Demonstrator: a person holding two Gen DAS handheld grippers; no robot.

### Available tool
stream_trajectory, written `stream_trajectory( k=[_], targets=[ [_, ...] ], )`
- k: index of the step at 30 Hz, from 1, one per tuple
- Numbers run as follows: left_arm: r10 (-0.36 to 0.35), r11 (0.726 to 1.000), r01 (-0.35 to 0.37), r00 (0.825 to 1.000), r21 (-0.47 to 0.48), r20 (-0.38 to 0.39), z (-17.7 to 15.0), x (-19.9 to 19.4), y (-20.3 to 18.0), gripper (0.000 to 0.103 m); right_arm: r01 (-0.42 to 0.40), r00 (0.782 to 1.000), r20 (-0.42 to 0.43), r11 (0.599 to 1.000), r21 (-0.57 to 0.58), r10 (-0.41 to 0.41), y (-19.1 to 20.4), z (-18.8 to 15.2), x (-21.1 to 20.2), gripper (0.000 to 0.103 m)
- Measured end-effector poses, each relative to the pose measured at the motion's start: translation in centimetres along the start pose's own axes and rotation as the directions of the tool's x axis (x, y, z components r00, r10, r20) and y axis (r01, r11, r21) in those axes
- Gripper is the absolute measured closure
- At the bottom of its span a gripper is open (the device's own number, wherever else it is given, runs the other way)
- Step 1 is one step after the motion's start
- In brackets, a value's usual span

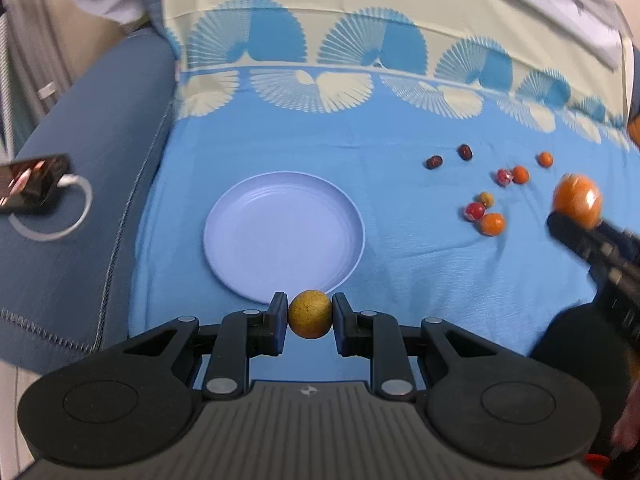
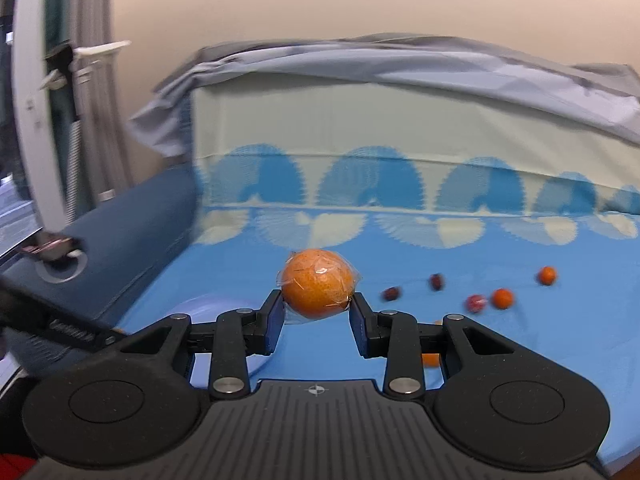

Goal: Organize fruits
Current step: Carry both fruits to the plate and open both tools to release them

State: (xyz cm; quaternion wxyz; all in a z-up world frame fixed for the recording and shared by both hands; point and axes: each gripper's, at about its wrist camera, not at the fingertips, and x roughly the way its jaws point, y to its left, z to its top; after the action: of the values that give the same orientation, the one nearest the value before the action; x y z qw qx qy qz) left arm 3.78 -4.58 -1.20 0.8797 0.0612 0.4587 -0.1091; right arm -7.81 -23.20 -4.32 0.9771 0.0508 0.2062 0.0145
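I have the left gripper (image 1: 310,320) pitched steeply down, its pads clamped on a small round yellow-brown fruit (image 1: 310,319) just above the near rim of the pale plate (image 1: 224,216). My right gripper (image 2: 318,312) points flatter, right of the plate, pinching a film-wrapped orange (image 2: 318,289). Both fruits are round, showing no long axis. Loose small fruits (image 1: 492,224) lie right of the plate.

The plate (image 1: 284,236) looks like smooth, faintly glossy pale plastic. The cloth (image 1: 400,264) beneath it is matt woven fabric, finely creased. The orange (image 2: 318,283) is wrapped in shiny clear film that wrinkles and catches light. The small yellowish fruit (image 1: 310,319) has a dull, speckled, rough skin. Both grippers' arms are matt black plastic with small brushed-metal pivots.
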Motion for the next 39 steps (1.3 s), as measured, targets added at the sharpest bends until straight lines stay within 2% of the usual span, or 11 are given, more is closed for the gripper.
stream_trajectory(
  k=[4,10,24,39],
  targets=[
    [-0.014,0.999,0.015,1.0,-0.03,0.012,-1.3,-1.1,1.2,0.077,-0.047,0.998,-0.039,0.998,-0.038,0.046,2.6,-0.7,-0.4,0.066],
    [-0.021,0.998,0.023,0.999,-0.061,0.037,-2.0,-2.0,2.6,0.077,-0.057,0.998,-0.034,0.993,-0.105,0.054,4.6,-0.5,-1.0,0.066],
    [-0.021,0.996,0.026,0.998,-0.089,0.057,-2.5,-2.0,4.0,0.077,-0.054,0.997,-0.057,0.989,-0.139,0.046,5.6,-0.6,-0.6,0.066],
    [-0.018,0.994,0.022,0.999,-0.108,0.037,-1.8,-0.3,4.8,0.077,-0.058,0.994,-0.098,0.989,-0.136,0.045,5.3,-0.8,1.0,0.066]
  ],
)
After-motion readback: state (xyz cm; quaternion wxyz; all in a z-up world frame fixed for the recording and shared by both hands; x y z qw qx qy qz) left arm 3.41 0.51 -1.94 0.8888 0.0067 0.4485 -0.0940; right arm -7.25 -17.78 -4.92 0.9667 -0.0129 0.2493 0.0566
